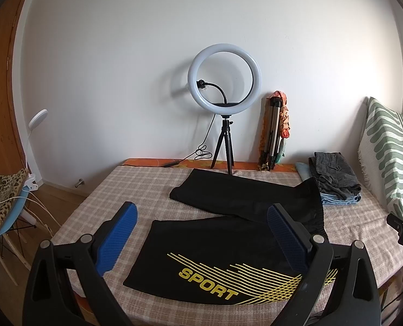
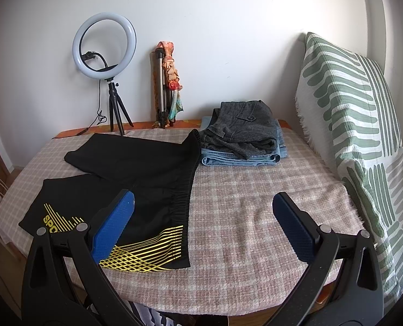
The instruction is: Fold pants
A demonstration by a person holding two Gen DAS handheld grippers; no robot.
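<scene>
Black shorts (image 1: pixel 228 244) with a yellow "SPORT" print lie spread flat on the checked table cover (image 1: pixel 120 190), legs to the left, elastic waistband to the right. They also show in the right wrist view (image 2: pixel 136 168). My left gripper (image 1: pixel 201 233) is open and empty, held above the near leg. My right gripper (image 2: pixel 202 217) is open and empty, held above the waistband's near end and the bare cover (image 2: pixel 255 190) to its right.
A stack of folded grey trousers (image 2: pixel 244 127) on jeans (image 2: pixel 242 159) lies at the back right. A ring light on a tripod (image 1: pixel 224 87) and a folded tripod (image 1: pixel 272 130) stand at the back wall. A green-striped cushion (image 2: pixel 350 114) lines the right side. A chair (image 1: pixel 3 206) is left.
</scene>
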